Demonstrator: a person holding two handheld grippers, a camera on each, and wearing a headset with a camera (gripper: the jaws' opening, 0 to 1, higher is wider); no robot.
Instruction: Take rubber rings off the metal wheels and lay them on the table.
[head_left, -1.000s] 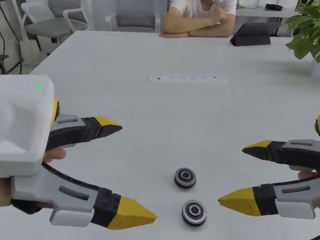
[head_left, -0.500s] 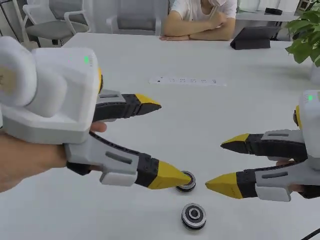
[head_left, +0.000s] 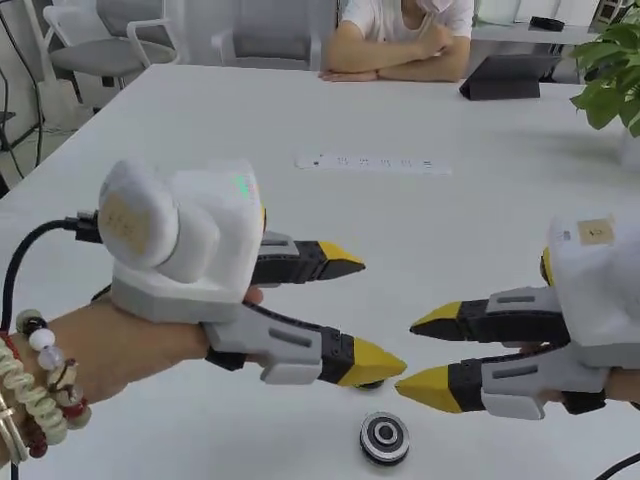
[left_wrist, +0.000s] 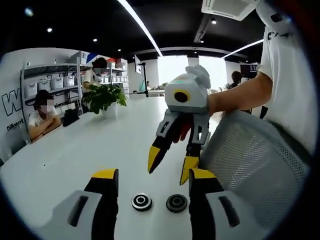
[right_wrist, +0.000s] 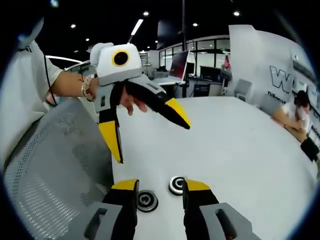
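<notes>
The white table is spread wide beneath both grippers, and a grey mesh chair back is caught beside the person in the gripper views. The left gripper is held level over the table by a braceleted hand, jaws pointed rightwards and spread wide, nothing gripped. The right gripper is held in from the opposite side, jaws parted and empty, yellow tips almost nose to nose with the left's. Two metal wheels are seen whole, side by side on the table, low between the jaws in the left gripper view. In the head view one is half hidden beneath the left gripper's lower jaw, while the nearer wheel is left in the open just below both sets of tips. Dark rubber rings are still worn on both.
</notes>
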